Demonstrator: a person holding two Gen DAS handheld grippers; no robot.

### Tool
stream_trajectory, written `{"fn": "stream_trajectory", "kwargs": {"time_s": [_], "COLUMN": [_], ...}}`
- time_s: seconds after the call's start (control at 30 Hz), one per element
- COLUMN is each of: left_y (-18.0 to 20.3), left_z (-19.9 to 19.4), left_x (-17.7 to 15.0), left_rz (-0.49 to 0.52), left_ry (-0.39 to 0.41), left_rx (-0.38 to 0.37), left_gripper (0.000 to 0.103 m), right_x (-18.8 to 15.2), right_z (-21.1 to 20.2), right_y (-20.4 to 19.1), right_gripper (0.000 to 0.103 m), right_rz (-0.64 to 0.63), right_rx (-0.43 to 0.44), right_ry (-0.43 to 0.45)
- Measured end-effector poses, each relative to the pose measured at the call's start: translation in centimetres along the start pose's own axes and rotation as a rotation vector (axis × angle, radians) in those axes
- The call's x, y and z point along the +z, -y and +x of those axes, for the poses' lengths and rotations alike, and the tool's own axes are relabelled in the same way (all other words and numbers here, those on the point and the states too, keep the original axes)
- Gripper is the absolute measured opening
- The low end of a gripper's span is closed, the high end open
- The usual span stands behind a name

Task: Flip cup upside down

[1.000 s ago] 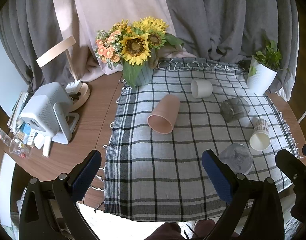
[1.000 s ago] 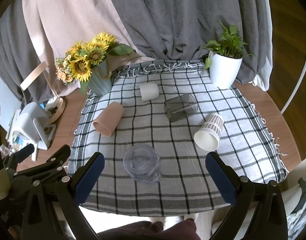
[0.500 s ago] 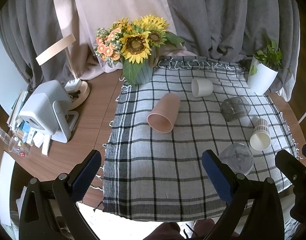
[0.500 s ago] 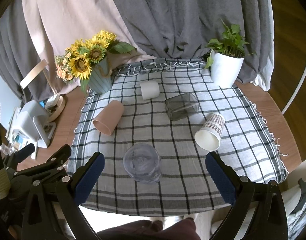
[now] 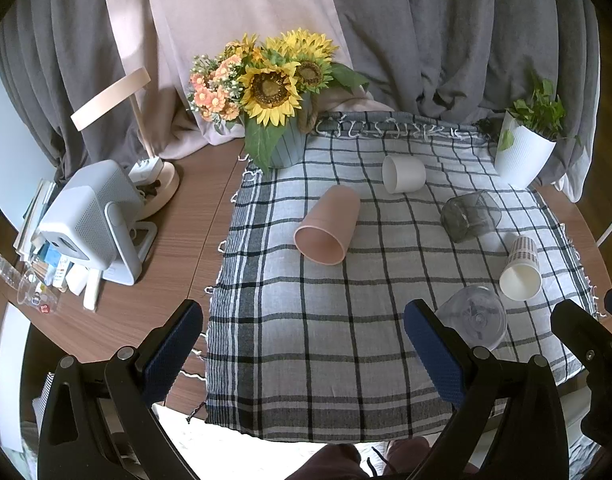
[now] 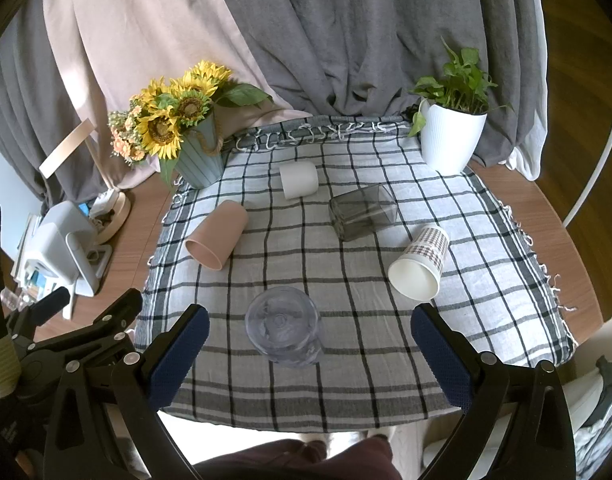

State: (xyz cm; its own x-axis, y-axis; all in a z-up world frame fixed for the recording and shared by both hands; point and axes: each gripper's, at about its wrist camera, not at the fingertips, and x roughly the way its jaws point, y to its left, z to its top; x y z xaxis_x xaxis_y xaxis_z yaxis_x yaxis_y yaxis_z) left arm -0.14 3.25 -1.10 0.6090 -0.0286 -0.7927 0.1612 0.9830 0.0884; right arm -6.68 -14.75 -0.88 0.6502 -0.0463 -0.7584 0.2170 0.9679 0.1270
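Both the left gripper [image 5: 302,354] and the right gripper [image 6: 307,354] hover with jaws spread wide and empty, so with five cups on their sides ahead, the clear plastic cup [image 6: 282,326] lying just beyond the right gripper's fingertips seems the likeliest to grasp and upend.

Sunflowers [image 5: 272,90] and a potted plant [image 6: 451,136] stand at the checked cloth's [image 5: 345,340] far corners — a lamp [image 5: 118,94] and speaker [image 5: 92,220] on the bare table [image 5: 178,248].
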Motion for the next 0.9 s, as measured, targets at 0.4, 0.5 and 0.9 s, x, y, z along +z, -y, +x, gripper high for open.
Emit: {"fn": "stream_trajectory", "kwargs": {"time_s": [0.4,0.5,0.9], "left_y": [-0.03,-0.04,-0.05], "left_z": [0.03,-0.01,-0.01], "left_x": [0.09,0.07,0.14], "left_rz": [0.0,0.0,-0.001], "left_ry": [-0.001,0.0,-0.001], "left_rx": [0.0,0.0,-0.001], "left_gripper": [0.103,0.103,0.103], "right_x": [0.0,-0.01,-0.05], "right_z": [-0.04,-0.04,-0.08], "right_y": [0.01,-0.01,0.03], "right_gripper": [0.102,0.102,0.102], "right_rz": [-0.002,0.0,-0.001], "right_rx": [0.001,0.0,0.002], "right_ry": [0.001,-0.003,-0.003]}}
